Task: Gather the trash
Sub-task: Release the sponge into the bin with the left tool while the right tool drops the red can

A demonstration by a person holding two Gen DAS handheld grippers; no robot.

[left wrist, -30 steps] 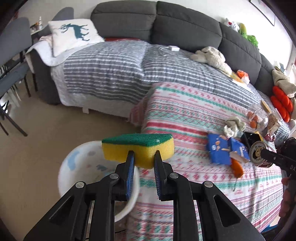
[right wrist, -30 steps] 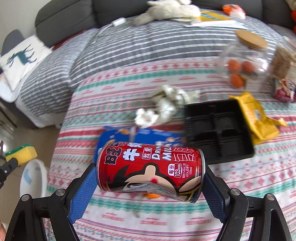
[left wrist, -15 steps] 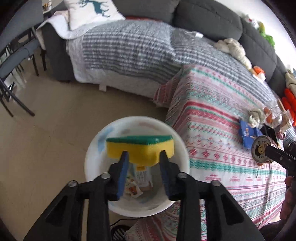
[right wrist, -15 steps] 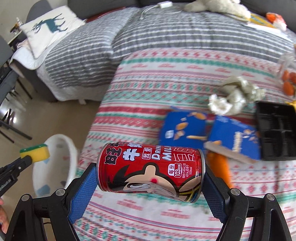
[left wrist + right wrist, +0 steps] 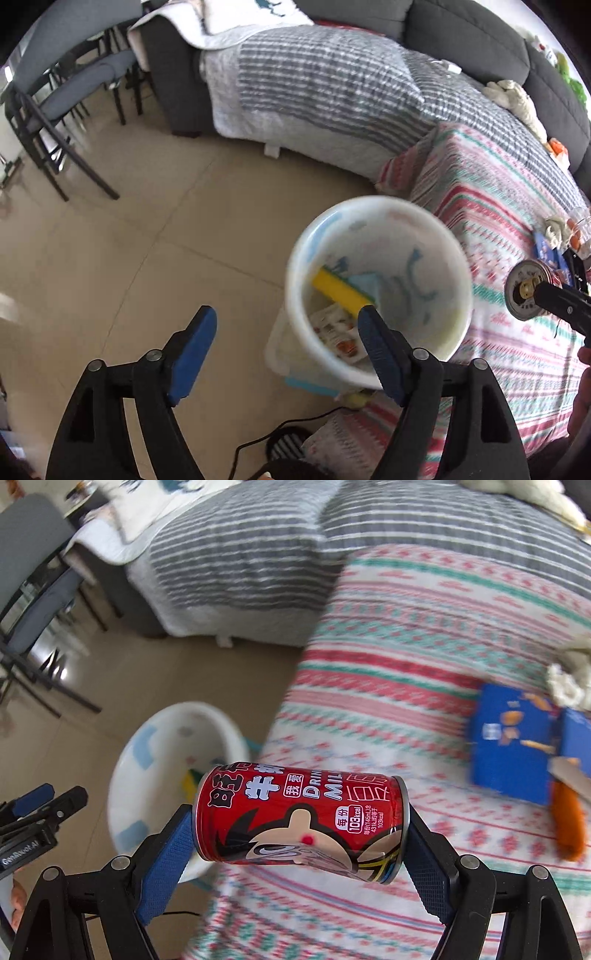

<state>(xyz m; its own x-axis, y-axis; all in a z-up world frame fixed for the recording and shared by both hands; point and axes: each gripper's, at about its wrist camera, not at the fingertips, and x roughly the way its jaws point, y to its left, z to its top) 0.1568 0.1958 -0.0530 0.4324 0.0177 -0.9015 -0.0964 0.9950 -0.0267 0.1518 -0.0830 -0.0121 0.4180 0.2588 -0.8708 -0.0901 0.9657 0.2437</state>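
Left wrist view looked steeply down, close over white bin (image 5: 376,291). Right wrist view faced down over striped cover (image 5: 424,635); bin (image 5: 166,746) shared, 9 o'clock.

White bin (image 5: 380,206) rim smeared by motion blur, yellow sponge (image 5: 341,291) half hidden inside it, blue box (image 5: 513,746) blurred, print unreadable, red can (image 5: 299,819) covering the bin's near wall

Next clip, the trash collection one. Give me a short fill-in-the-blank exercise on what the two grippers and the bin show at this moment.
1. The right gripper is shut on a red ____.
2. The yellow sponge lies inside the white ____.
3. Between the pads of the left gripper there is ____.
4. The blue boxes lie on the ____ blanket.

Missing words: can; bin; nothing; patterned
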